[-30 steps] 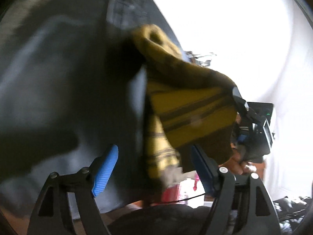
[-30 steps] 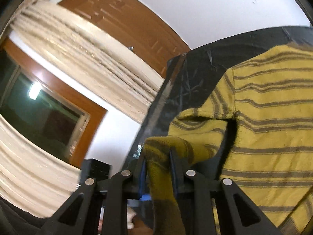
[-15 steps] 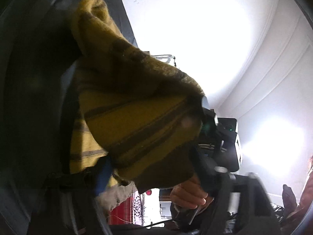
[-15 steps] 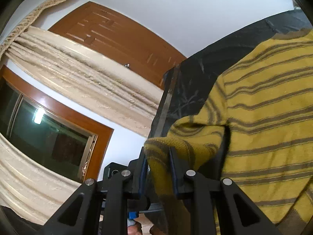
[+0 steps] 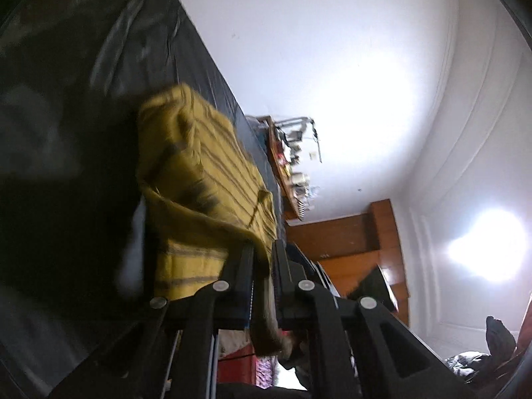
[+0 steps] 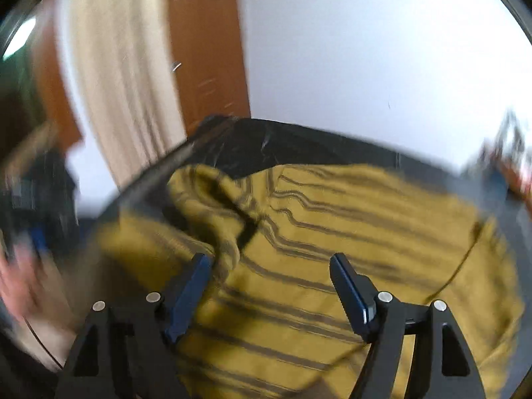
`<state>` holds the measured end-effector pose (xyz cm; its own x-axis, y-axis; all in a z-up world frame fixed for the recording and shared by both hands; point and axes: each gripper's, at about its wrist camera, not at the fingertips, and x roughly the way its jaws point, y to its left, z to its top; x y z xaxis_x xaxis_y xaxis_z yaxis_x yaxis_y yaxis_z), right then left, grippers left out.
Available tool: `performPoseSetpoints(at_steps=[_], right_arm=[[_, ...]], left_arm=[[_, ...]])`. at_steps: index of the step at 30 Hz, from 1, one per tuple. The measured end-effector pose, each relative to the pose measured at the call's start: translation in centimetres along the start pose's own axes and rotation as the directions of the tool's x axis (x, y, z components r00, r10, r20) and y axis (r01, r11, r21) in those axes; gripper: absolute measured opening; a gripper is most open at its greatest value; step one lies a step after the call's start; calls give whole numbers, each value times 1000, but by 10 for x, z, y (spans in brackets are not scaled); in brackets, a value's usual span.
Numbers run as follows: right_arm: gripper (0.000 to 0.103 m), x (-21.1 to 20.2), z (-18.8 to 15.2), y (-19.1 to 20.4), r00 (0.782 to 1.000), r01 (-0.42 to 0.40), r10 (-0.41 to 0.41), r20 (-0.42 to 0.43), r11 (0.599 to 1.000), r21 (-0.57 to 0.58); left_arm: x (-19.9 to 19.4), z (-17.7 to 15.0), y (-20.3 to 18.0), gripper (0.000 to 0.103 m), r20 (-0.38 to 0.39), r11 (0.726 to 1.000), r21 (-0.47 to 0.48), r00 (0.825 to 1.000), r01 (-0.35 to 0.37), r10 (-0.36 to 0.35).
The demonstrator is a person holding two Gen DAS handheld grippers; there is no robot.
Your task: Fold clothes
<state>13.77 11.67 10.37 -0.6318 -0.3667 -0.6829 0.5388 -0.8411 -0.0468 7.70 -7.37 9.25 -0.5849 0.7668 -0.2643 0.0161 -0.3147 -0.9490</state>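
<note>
A mustard-yellow sweater with dark stripes point(image 5: 206, 179) lies on a black table top point(image 5: 83, 99). My left gripper point(image 5: 263, 249) is shut on a raised edge of the sweater, and the cloth runs down between its jaws. In the right wrist view the sweater point(image 6: 332, 232) spreads across the black table top point(image 6: 282, 143), with a rumpled sleeve fold at the left. My right gripper point(image 6: 270, 259) hovers over it, its jaws opening wide. Nothing is pinched between its blue pads point(image 6: 345, 286).
A cluttered wooden shelf point(image 5: 292, 153) and brown wooden furniture point(image 5: 349, 239) stand past the table's far end. Dark clothes point(image 5: 482, 349) lie at the lower right. A cream curtain point(image 6: 109, 83) and wooden door point(image 6: 206, 50) are behind the table. A blurred hand point(image 6: 20, 282) is at the left.
The left gripper closed on the sweater's edge and lifted it. The right gripper let go of the fold it held, opened wide and rolled towards level over the sweater.
</note>
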Motion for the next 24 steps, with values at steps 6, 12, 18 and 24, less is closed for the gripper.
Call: performPoseSetpoints(at_steps=[6,12,18,24], right_arm=[[76,-29,-3,57,995,-67,87,53,954,-292],[77,-10,-6,74,975,-223,211,-72,935,-276],[77,3,-12,97,965,-263,242,-106,912,-314],[76,35,-17,108,973,-213,169,-159,922,-324]], left_arm=[[-12,2,-16,11,0,999,45,1000,5,-5],[-8,5,-5,12,-29,999,42,999,-17,19],[-36,-1,21,11,2,993,11,993,-119,119],[-73,-17,50,12,24,924,29,924,-382,381]])
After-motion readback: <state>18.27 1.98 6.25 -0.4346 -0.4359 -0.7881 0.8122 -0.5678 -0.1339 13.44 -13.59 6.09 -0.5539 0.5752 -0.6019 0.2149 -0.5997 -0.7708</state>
